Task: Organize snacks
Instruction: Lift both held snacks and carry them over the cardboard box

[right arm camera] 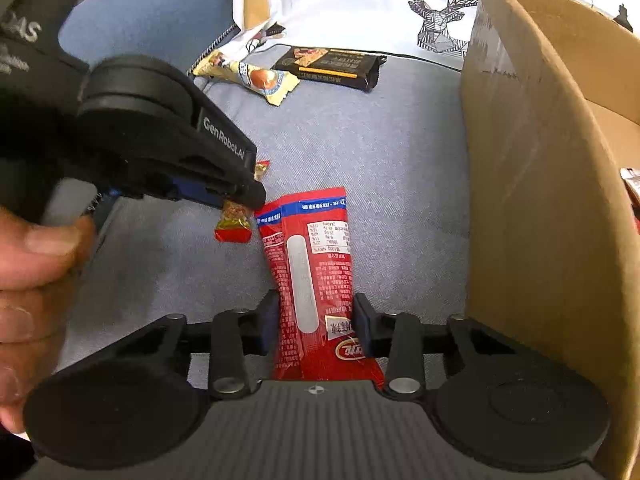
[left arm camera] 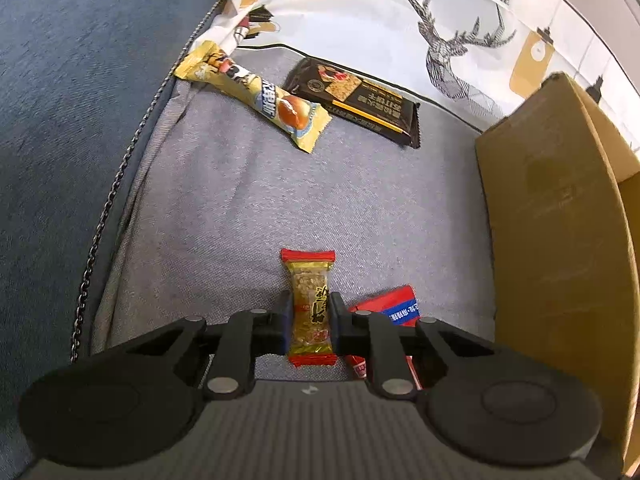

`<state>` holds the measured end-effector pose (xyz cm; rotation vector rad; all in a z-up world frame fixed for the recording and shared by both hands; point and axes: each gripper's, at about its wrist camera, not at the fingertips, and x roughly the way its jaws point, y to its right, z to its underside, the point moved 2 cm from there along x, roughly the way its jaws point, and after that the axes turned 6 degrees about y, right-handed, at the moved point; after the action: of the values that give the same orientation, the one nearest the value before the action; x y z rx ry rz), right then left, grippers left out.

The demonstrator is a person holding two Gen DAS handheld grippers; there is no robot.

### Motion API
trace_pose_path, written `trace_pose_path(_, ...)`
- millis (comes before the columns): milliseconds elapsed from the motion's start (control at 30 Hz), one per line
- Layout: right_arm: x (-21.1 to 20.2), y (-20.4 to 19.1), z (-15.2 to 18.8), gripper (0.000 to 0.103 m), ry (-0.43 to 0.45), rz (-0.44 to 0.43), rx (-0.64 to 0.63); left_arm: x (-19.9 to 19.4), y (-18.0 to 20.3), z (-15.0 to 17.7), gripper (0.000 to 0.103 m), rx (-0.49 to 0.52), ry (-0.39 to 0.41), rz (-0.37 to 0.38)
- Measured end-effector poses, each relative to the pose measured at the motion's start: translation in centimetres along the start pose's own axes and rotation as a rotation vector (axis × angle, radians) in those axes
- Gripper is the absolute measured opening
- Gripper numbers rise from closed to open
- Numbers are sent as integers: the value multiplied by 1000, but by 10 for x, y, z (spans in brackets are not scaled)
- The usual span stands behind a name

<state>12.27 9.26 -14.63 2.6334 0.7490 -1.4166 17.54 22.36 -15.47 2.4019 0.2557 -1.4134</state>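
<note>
My left gripper (left arm camera: 311,317) is shut on a small gold candy with red ends (left arm camera: 310,280), its pads pressing both sides. In the right wrist view the left gripper (right arm camera: 240,202) comes in from the left with that candy (right arm camera: 233,226) hanging below its tips. My right gripper (right arm camera: 316,322) is shut on a long red snack packet (right arm camera: 312,240) that lies on the grey cushion; both pads touch its edges. The same red packet (left arm camera: 396,306) shows just right of the left gripper. A cardboard box (right arm camera: 532,200) stands open at the right.
A yellow snack bar (left arm camera: 260,96) and a dark cracker packet (left arm camera: 360,100) lie at the back of the cushion (left arm camera: 240,208). Behind them leans a white deer-print pillow (left arm camera: 440,40). The box wall (left arm camera: 552,240) is close on the right. A hand (right arm camera: 32,272) holds the left gripper.
</note>
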Motion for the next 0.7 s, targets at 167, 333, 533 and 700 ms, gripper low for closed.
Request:
trace_pose_path(167,-13,-3,-4,35,38,-14,1,-10,-4,-3,19,-36,34,-2)
trace_pose_path(333,-23,-5,-7,33,80,-10,-26,-22,-2,-8,19,-66,72,2)
trace_pose_path(533,-40,2,-19,32,142,-14,-8,-42,1,-13,19,-88,111,-5)
trace_pose_path(700,-65,13,-29,32,232,-35,36,-63,10,-14,19,-57,194,-71)
